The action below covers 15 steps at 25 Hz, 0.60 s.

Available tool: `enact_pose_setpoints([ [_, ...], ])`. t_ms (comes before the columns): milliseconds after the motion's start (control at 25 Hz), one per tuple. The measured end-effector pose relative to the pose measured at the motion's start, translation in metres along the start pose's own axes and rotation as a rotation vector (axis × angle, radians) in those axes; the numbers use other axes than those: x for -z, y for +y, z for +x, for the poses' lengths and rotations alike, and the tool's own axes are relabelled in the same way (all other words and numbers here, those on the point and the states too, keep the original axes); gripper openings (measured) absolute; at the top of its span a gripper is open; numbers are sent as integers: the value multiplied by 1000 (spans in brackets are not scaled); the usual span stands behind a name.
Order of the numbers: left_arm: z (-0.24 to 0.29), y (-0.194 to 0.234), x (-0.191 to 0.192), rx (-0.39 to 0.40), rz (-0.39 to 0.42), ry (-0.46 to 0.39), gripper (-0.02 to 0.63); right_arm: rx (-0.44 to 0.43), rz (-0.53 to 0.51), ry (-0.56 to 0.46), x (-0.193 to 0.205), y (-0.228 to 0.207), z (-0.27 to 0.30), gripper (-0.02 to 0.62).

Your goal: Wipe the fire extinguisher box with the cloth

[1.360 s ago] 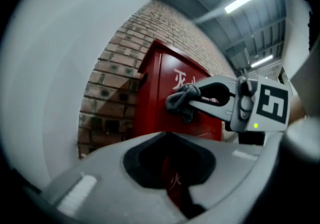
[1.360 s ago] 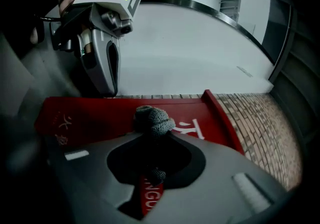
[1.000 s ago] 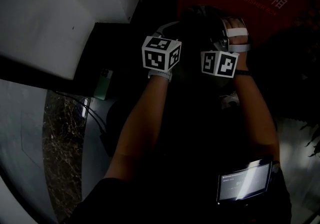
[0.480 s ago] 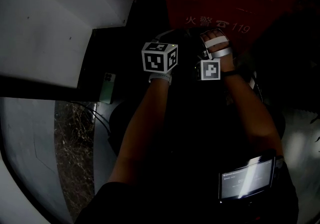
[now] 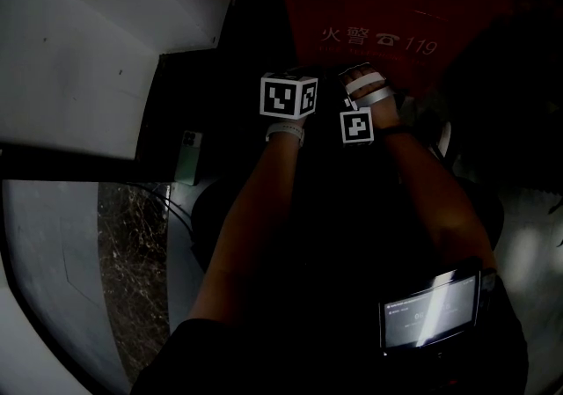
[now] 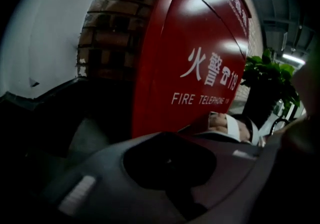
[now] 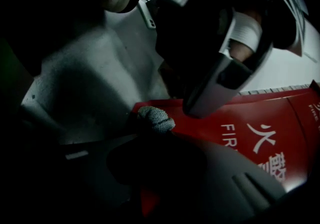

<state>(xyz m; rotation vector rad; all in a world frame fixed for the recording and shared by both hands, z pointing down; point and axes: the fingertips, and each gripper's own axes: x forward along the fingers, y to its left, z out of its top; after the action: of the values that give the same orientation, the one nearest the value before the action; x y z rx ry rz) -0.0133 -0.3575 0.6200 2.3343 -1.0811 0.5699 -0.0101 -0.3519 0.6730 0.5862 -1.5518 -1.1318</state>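
Observation:
The red fire extinguisher box (image 5: pixel 396 6) with white lettering fills the top of the head view, and its front also shows in the left gripper view (image 6: pixel 185 53). Both grippers hang close together just below the "119" print. My right gripper (image 7: pixel 159 135) is shut on a grey cloth (image 7: pixel 156 118), whose bunched end sticks out against the red box (image 7: pixel 270 133). In the head view the right gripper (image 5: pixel 356 119) lies beside the left gripper (image 5: pixel 288 90). The left gripper (image 6: pixel 170 143) has its jaws together, with nothing seen between them. It points at the box's lower front.
A white wall and ledge (image 5: pixel 79 41) stand at the left, with a brick strip (image 6: pixel 115 23) beside the box. A green phone-like object (image 5: pixel 187 158) and a cable lie by the marble floor (image 5: pixel 132 252). A potted plant (image 6: pixel 267 76) stands right of the box.
Both grippers have come down the box front, from the "FIRE EXTINGUISHER" lettering to below the "119" line. The right marker cube has turned to show one face.

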Motion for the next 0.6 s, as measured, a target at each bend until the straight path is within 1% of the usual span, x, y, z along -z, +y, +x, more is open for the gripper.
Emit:
enact_pose_setpoints([
  [80,1,2,-3,-4,-2,-2,3,-42,14,-1,0,9,4,44],
  [160,0,1,-8,-9,9,-13,3,-59,33,-11,-1,12,5,48],
  [280,-5,0,-20,-20,28,-49,3,-41,62,-35,-3,5,0,51],
  [360,-18,-3,-33,-17,21,-103,3,7,97,-50,-6,-11,-10,51],
  [480,-51,-20,-69,16,12,-239,3,105,165,-68,-6,-49,-35,51],
  [600,-88,-40,-117,55,73,-398,3,225,215,-80,2,-103,-69,51],
])
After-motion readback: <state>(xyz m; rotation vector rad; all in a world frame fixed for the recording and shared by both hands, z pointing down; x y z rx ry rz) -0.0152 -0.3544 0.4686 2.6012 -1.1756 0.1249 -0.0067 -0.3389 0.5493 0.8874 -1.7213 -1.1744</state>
